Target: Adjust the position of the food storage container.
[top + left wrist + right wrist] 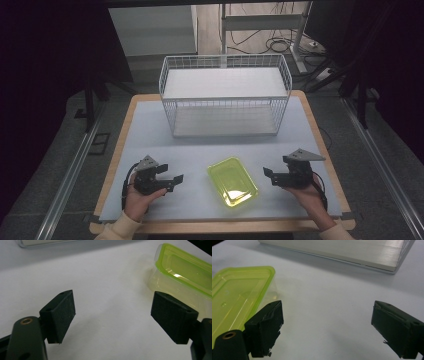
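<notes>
A clear plastic container with a yellow-green lid point(232, 181) lies on the white table top point(200, 150), near the front and between my hands. My left gripper point(170, 182) rests to its left, jaws spread wide and pointing toward it, nothing between them. In the left gripper view the container point(183, 275) sits ahead at the upper right, past the gripper point(112, 317). My right gripper point(268, 176) is to the container's right, also open and empty. In the right gripper view the lid point(237, 295) lies at the left, beside the left jaw of the gripper point(327, 327).
A white wire basket point(225, 95) with a pale flat floor stands at the back centre of the table. Its base edge point(342, 252) runs across the top of the right gripper view. Wooden table edges point(322, 145) frame the white surface. Cables lie on the floor behind.
</notes>
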`<move>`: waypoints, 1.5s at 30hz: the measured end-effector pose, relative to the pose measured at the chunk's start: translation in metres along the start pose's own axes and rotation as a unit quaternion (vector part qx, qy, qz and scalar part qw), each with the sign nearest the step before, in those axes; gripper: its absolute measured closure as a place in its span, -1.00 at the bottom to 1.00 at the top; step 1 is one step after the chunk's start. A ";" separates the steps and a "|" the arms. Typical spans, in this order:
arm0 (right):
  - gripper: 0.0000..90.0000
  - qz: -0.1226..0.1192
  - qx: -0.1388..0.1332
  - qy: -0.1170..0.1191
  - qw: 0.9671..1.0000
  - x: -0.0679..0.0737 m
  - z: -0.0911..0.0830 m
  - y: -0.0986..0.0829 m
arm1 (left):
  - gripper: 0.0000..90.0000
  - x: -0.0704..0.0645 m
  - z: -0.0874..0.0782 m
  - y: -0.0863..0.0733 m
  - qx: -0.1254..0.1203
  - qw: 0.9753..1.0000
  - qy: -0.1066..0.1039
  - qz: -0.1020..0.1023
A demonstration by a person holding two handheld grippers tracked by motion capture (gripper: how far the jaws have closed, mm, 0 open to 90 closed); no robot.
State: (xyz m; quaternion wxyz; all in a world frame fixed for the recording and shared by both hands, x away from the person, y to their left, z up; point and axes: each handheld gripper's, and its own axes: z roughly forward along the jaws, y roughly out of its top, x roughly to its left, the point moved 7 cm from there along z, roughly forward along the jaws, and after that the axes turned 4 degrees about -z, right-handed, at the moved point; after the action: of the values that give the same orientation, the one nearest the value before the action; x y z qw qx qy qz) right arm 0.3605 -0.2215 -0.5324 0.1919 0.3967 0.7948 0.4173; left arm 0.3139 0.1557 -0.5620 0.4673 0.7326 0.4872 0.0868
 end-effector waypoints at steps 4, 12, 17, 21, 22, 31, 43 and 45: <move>-0.78 0.014 -0.001 -0.004 1.000 -0.006 -0.006 0.000 | -0.57 -0.002 0.000 -0.001 0.001 1.000 0.003 0.001; -0.57 -0.001 -0.016 0.001 1.000 -0.005 -0.014 0.003 | -0.57 -0.003 -0.002 -0.002 -0.002 1.000 -0.001 0.012; -0.37 -0.004 -0.009 0.003 1.000 -0.001 -0.018 0.000 | -0.57 -0.007 0.000 -0.001 0.000 1.000 -0.008 0.019; -0.27 -0.008 -0.011 -0.004 1.000 -0.002 -0.020 0.000 | -0.57 -0.007 0.004 0.001 0.003 1.000 -0.014 0.013; -0.22 -0.007 -0.013 -0.003 1.000 -0.003 -0.021 -0.001 | -0.57 -0.007 0.005 0.000 0.005 1.000 -0.015 0.014; 0.93 -0.013 -0.024 0.019 0.999 -0.003 -0.033 0.005 | -0.57 -0.006 0.008 0.000 0.012 1.000 -0.011 0.016; 1.00 -0.054 -0.020 0.076 0.995 0.034 -0.034 0.013 | -0.57 -0.007 0.010 -0.002 0.019 1.000 -0.013 0.019; 1.00 -0.068 -0.014 0.088 0.994 0.049 -0.032 0.013 | -0.57 -0.007 0.011 -0.002 0.020 1.000 -0.013 0.017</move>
State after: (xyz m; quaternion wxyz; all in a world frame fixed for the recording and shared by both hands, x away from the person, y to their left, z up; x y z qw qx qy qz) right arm 0.3167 -0.1946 -0.5019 0.1546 0.3008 0.8276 0.4481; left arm 0.3151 0.1439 -0.5675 0.4572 0.7513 0.4700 0.0749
